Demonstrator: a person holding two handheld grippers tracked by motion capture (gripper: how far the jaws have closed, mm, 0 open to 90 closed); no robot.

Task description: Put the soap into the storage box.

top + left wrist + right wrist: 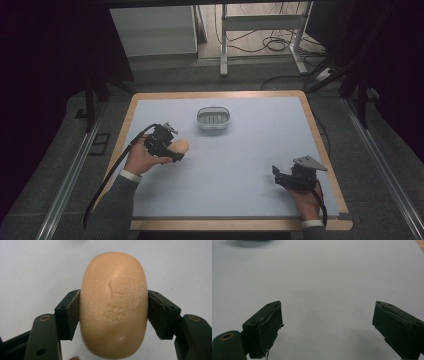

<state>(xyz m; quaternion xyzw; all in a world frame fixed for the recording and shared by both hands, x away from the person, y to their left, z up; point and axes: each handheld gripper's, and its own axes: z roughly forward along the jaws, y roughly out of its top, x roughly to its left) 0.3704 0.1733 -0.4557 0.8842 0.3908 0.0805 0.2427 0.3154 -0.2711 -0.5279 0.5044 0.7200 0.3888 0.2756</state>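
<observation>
A peach-coloured oval bar of soap [113,306] sits between the pads of my left gripper [113,312], which is shut on its two sides. In the high view that gripper [175,150] holds the soap [180,146] at the left of the table, just above the pale blue mat [240,165]. A small white soap dish [213,118] with a slotted bottom stands on the mat at the back centre, apart from the soap. My right gripper [276,176] rests low at the front right. Its jaws stand wide apart in the right gripper view [327,322], with bare mat between them.
The mat covers a wooden-edged table [320,135]. Behind the table are a white cabinet [152,30], metal frame legs [223,45] and loose cables [275,42] on the floor. Dark curtains hang at both sides.
</observation>
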